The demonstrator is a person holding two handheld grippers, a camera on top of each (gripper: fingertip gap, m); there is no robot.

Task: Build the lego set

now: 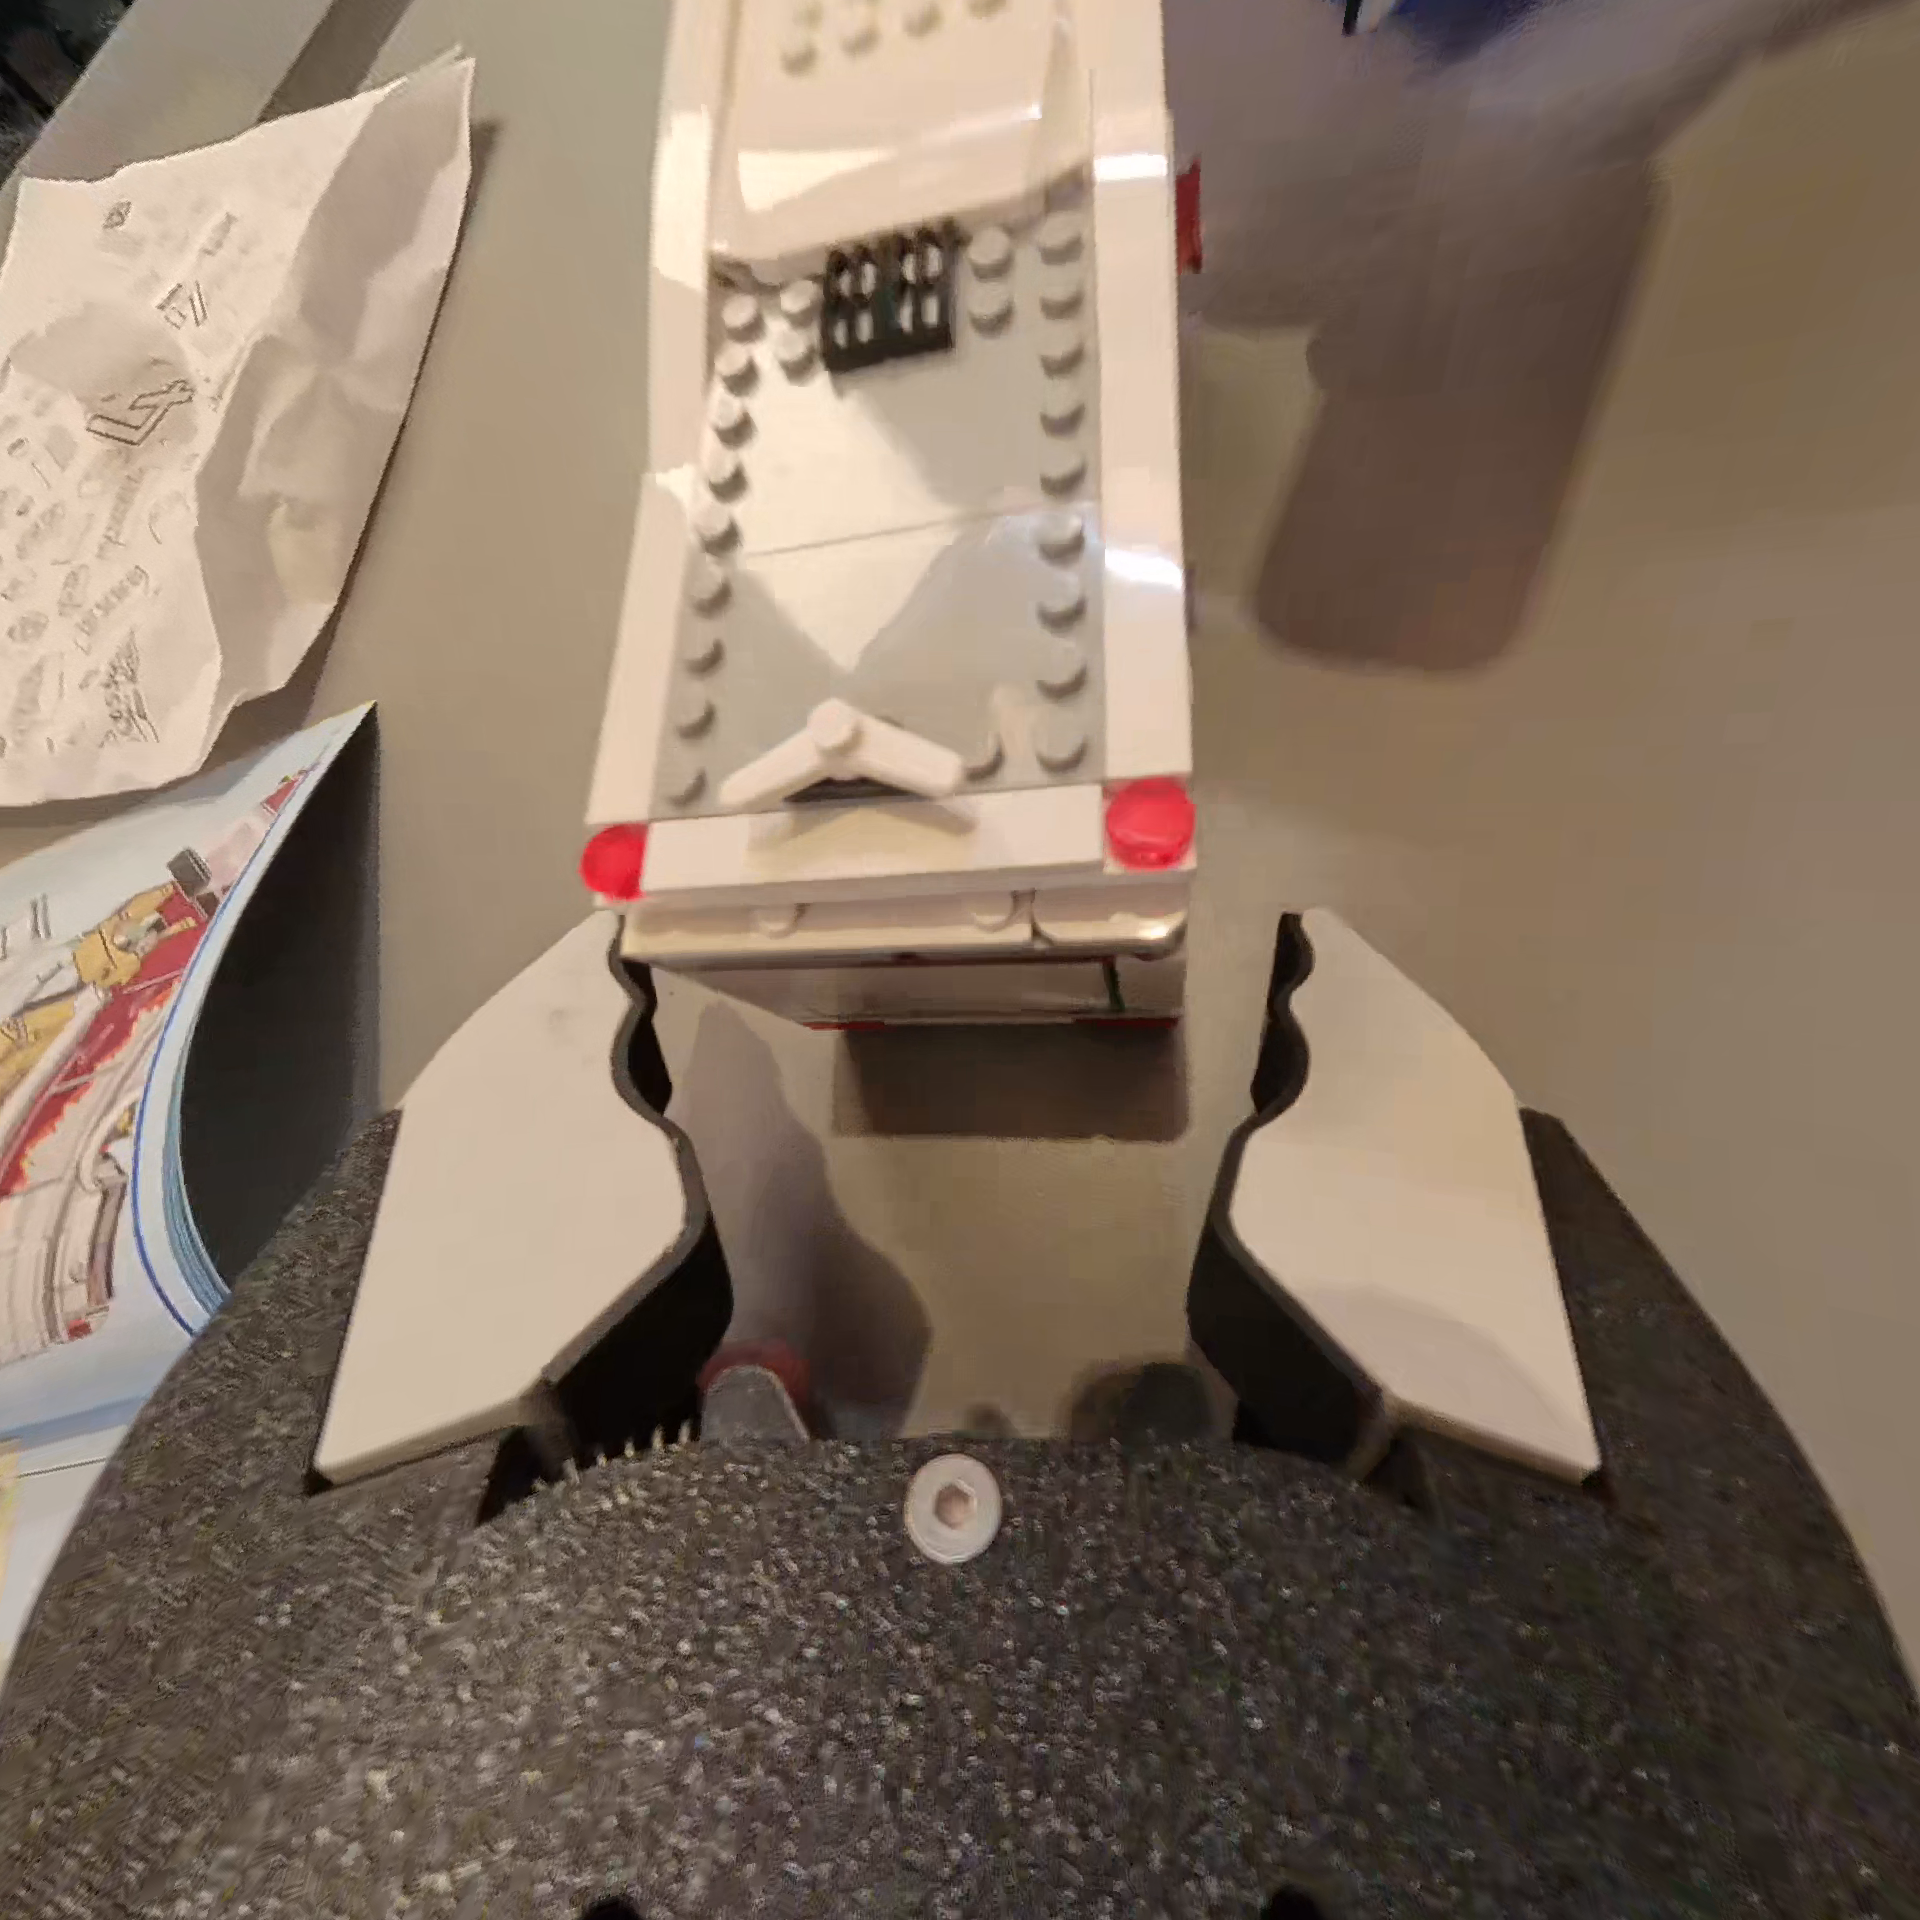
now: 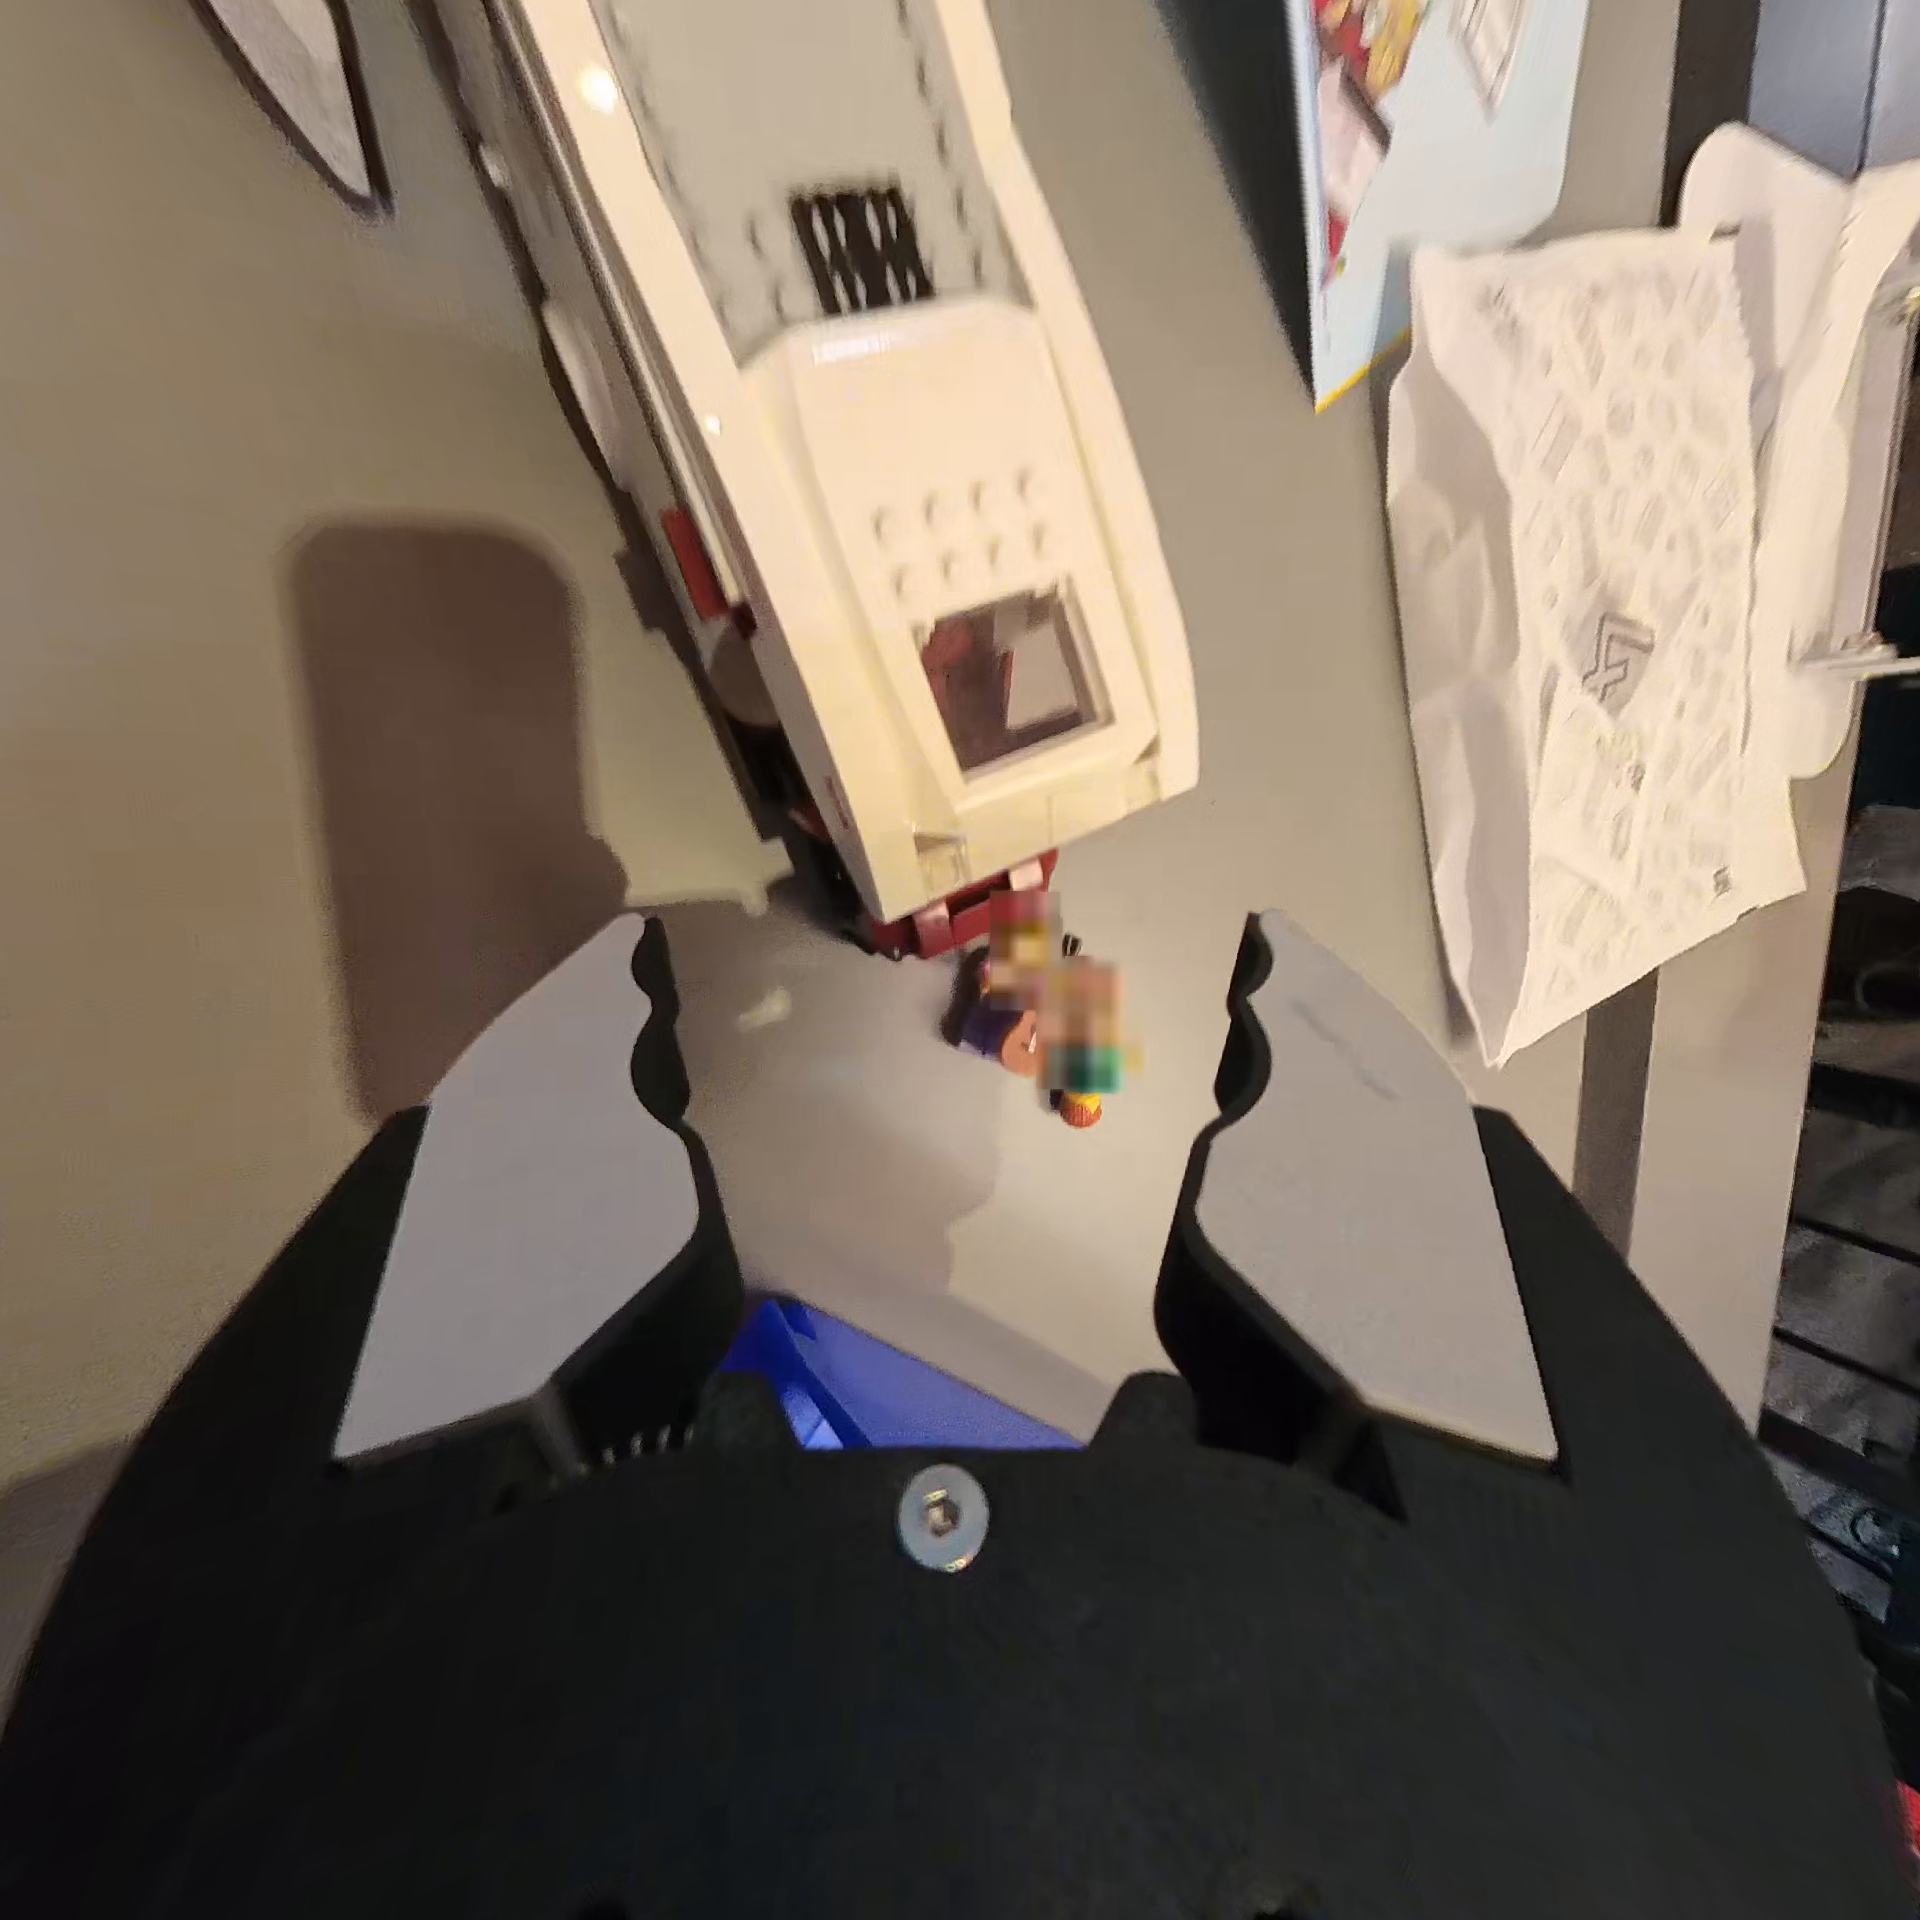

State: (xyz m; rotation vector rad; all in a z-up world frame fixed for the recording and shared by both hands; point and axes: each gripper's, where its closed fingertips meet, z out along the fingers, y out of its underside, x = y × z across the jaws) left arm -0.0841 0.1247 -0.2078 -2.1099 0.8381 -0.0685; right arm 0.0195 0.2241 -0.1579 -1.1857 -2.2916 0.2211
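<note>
Left wrist view: the left claw [image 1: 951,997] stands wide open and empty, its fingers flanking but not pressing the near end of a white brick-built vehicle [image 1: 894,540] on the grey bench [image 1: 1455,935]. The model's long axis runs straight away from the camera, with two red round lights [image 1: 1146,823] at the near end and a black grille [image 1: 891,308] on its grey studded roof. A crumpled printed sheet [image 1: 208,416] and an open instruction booklet [image 1: 114,1039] lie towards the bench's left edge.

Right wrist view: the right claw [image 2: 951,997] is likewise open, holding nothing. The vehicle [image 2: 914,499] slants from upper left down towards the claw, its cab end nearest. Small toy figures [image 2: 1029,1029] lie on the bench just beside the cab, between the fingertips. The booklet [image 2: 1455,187] and paper [image 2: 1600,623] sit near the bench's right edge.

Risk: a claw closing unevenly could pop bricks loose or skew the model; a sweep could scatter the figures.
</note>
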